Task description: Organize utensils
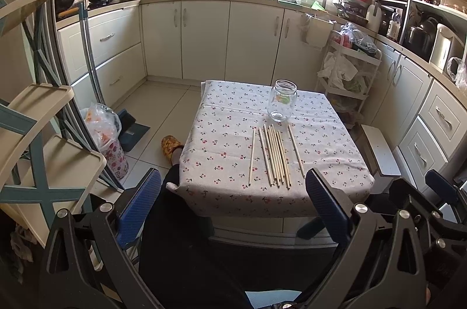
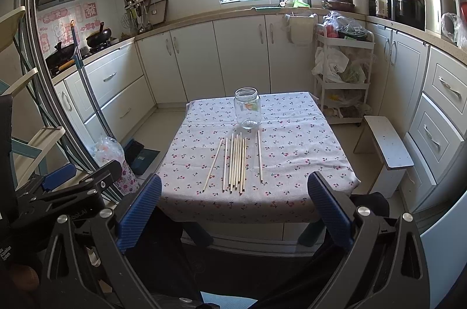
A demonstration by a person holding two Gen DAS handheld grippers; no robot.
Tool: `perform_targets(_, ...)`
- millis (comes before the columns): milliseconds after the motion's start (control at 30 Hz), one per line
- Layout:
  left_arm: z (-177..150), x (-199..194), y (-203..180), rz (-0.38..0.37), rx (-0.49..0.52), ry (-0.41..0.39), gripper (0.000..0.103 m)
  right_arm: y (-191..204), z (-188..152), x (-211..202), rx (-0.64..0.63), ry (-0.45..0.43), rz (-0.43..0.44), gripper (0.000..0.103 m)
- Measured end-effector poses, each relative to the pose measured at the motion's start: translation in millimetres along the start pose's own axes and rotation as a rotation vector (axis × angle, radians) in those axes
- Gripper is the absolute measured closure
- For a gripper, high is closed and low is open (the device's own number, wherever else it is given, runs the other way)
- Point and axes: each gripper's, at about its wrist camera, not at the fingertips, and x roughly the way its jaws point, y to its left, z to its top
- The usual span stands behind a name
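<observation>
Several wooden chopsticks point(image 1: 274, 155) lie side by side on a small table with a cherry-print cloth point(image 1: 221, 133); they also show in the right wrist view point(image 2: 238, 161). An empty clear glass jar point(image 1: 282, 104) stands upright just behind them, also in the right wrist view point(image 2: 247, 108). My left gripper point(image 1: 233, 201) is open and empty, held back from the table's near edge. My right gripper point(image 2: 235, 204) is open and empty, also short of the near edge. The left gripper shows at the left of the right wrist view point(image 2: 58, 177).
A white stool point(image 2: 388, 145) stands right of the table point(image 2: 306, 139). A white cart point(image 2: 341, 69) with bags stands behind it. A bin with a plastic bag point(image 1: 108, 133) and a folding rack point(image 1: 38, 116) are on the left. Kitchen cabinets line the walls.
</observation>
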Motion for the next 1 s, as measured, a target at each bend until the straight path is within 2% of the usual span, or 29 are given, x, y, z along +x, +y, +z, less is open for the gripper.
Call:
perform_targets(467, -0.5, 3.9, -1.2, 0.001, 0.004, 0.003, 0.008, 1.1, -0.2, 1.3, 0.002, 0.002, 0.001, 0.007)
perform_targets(867, 4.4, 34.8, -4.0, -0.005, 0.013, 0.063, 0.008, -2.4, 2.3, 28.6, 0.014, 0.051, 0.007, 0.007)
perform_targets(1000, 9.8, 58.8, -0.6, -0.005, 0.007, 0.097, 0.008, -9.6, 6.2, 43.1, 0.017, 0.054, -0.005, 0.007)
